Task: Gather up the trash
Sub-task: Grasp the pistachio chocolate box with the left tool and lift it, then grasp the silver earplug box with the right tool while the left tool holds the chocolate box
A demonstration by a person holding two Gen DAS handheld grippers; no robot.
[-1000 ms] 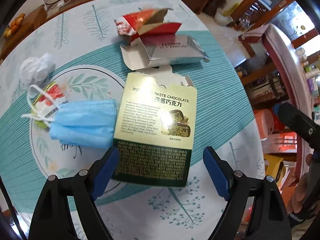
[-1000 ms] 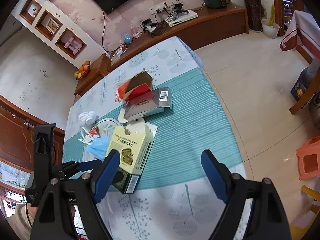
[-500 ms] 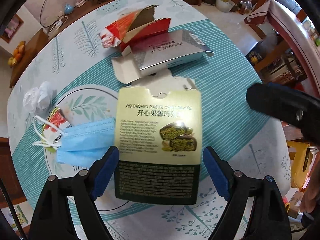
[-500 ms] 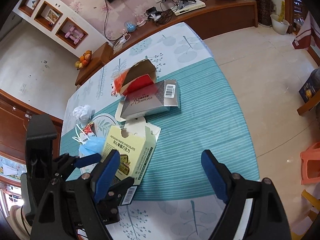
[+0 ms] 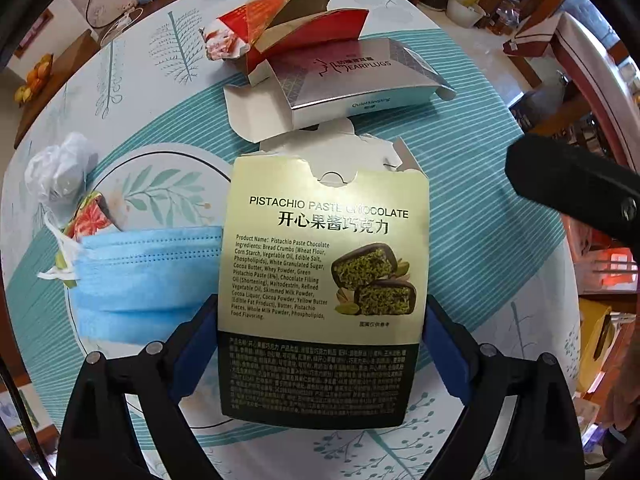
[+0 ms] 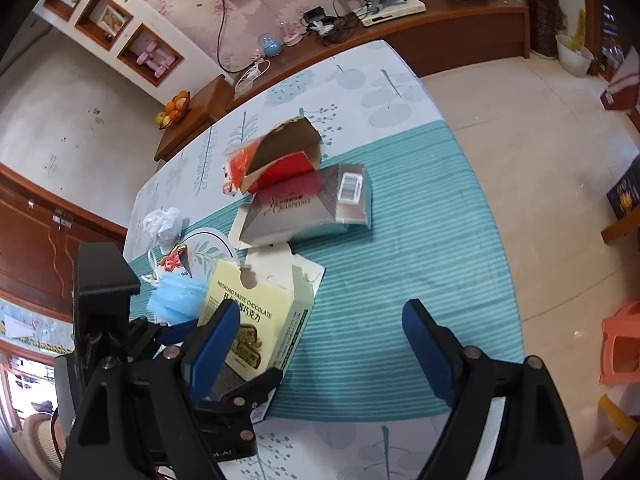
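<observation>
Both left tongs point(image 5: 320, 344) point down, opening, straddling chocolate box point(image 5: 324, 264).

The chocolate box point(image 5: 320, 280) is straddled by the left tongs point(image 5: 320, 344), whose jaws are opening with the box between them. The blue mask point(image 5: 148, 276) is pressed against the box's left edge, so that side is crowded. Beyond the box's torn flap, passage is blocked by the silver earplug box point(image 5: 352, 80) and the red carton point(image 5: 296, 28). To the right, a broad stretch of teal-striped desk point(image 6: 420, 280) is left bare under the open right tongs point(image 6: 320, 356).
</observation>
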